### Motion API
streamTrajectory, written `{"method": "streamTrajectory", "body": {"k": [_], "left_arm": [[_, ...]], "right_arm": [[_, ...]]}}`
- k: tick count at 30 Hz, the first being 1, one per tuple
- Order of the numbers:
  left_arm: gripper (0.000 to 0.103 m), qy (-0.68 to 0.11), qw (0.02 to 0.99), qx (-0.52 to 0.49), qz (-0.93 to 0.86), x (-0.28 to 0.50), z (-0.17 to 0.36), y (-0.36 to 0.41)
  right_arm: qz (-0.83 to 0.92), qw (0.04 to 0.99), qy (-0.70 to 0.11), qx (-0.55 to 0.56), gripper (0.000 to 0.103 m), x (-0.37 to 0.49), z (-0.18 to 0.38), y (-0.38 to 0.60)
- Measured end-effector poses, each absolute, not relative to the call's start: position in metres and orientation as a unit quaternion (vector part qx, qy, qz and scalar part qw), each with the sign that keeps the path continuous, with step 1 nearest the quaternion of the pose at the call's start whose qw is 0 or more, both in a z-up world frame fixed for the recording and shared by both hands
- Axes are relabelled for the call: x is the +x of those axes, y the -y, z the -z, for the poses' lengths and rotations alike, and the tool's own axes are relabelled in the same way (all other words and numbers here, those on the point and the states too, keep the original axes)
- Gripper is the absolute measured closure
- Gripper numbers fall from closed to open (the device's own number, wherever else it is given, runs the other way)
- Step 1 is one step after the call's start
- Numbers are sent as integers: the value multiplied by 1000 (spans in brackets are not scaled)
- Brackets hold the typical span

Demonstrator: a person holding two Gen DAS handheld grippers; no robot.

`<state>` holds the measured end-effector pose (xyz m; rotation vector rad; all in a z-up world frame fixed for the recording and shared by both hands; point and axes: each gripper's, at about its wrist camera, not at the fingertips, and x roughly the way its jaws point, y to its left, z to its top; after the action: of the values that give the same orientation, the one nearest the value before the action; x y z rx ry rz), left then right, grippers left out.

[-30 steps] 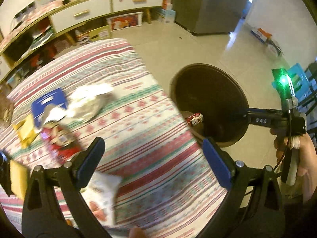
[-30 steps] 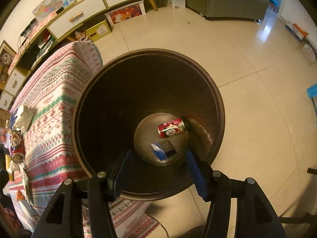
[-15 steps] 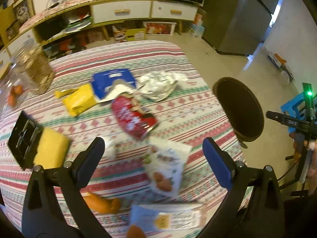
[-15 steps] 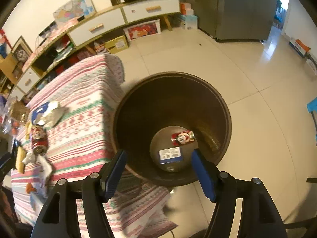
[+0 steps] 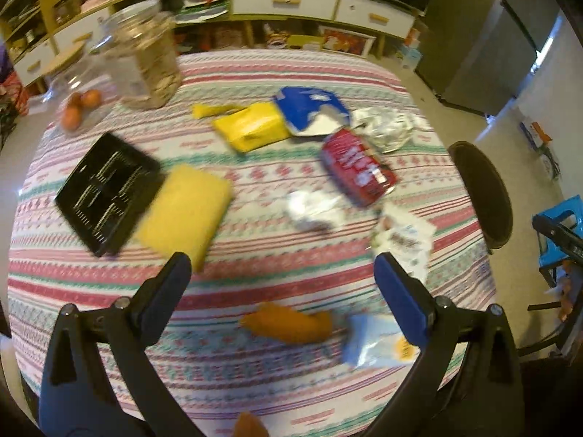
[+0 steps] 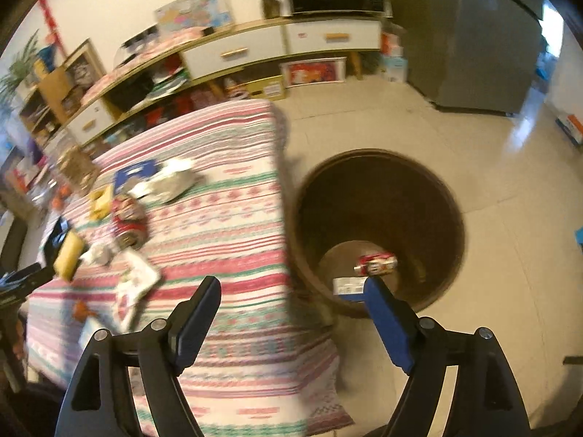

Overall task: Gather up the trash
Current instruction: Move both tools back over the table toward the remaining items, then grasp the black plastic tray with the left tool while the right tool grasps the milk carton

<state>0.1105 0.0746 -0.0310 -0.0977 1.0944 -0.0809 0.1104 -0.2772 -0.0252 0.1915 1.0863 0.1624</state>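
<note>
Left tool (image 5: 282, 284) agape above table (image 5: 255, 266)

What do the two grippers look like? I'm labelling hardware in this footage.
Both match: the left gripper and right gripper have black angular plastic arms with triangular cut-outs, silver screws at the joints, and flat blue pads on the fingers. No cables or sleeves show.

Striped tablecloth (image 5: 255, 276); red packet (image 5: 357, 171); seemingly brown bin (image 6: 379, 196).
</note>
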Motion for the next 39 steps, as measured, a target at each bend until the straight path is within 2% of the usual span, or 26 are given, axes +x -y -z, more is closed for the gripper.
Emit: {"method": "streamTrajectory", "body": {"k": [17,33,34,37,39], "left_arm": [[3,-551,830,-86,-29,76,57,-158],[3,-566,822,-57,-40,89,59,-183],[3,-569,820,-55,-41,92,61,-186],[3,-571,817,-66,-47,98,64,-198],[3,-570,816,-77,-48,103,66,-206]], "right_arm": [[-293,786,-541,-61,21,59,39,101],[-315,732,-595,-105,21,62,85,49],[-314,731,-596,-108,23,62,87,49],[-316,725,-599,-122,39,60,92,46],[-320,725,-597,-126,44,58,90,45]]}}
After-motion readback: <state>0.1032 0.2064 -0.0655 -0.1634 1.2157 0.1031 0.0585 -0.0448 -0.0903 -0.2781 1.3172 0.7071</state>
